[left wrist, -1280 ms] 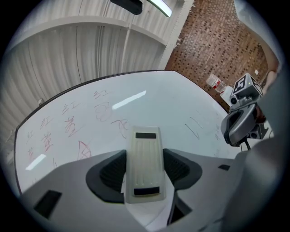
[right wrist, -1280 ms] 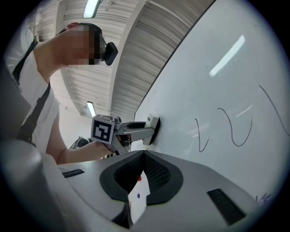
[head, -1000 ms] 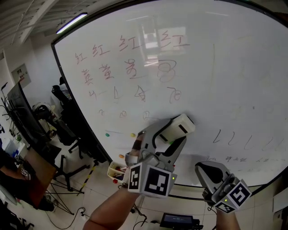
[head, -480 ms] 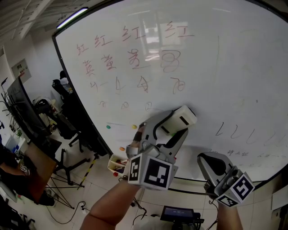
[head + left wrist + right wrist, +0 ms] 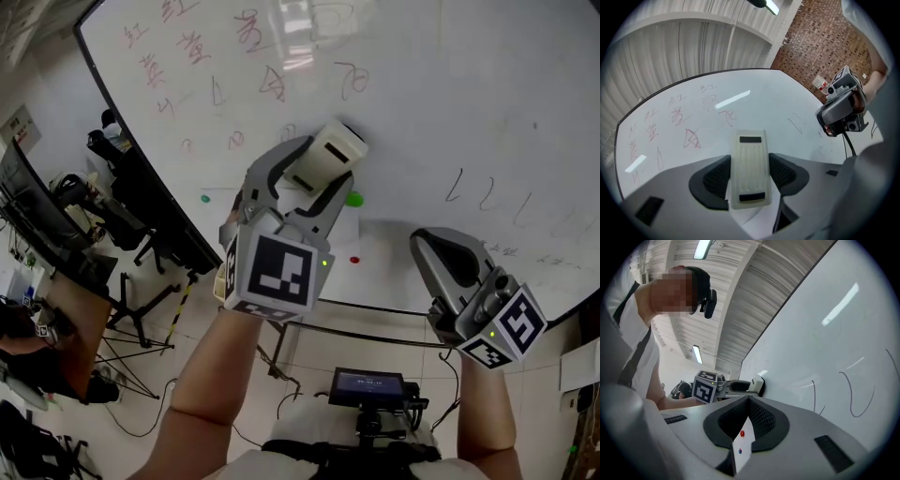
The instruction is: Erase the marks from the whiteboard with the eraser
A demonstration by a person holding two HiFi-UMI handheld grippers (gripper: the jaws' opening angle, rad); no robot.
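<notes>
The whiteboard carries red marks at its upper left, a red scribble and black strokes at the right. My left gripper is shut on the white eraser, which points at the board just below the red marks. From the left gripper view the eraser stands between both pads, with red marks beyond it. Whether it touches the board I cannot tell. My right gripper hangs lower right, shut with nothing in it.
Small magnets stick to the board: a green one, a red one and another green. Office chairs and a tripod stand at the left. A small screen device sits at the person's waist.
The head view has tipped down, so the marks sit higher in the picture. My left gripper with the eraser has risen closer to the red marks. The right gripper has hardly moved.
</notes>
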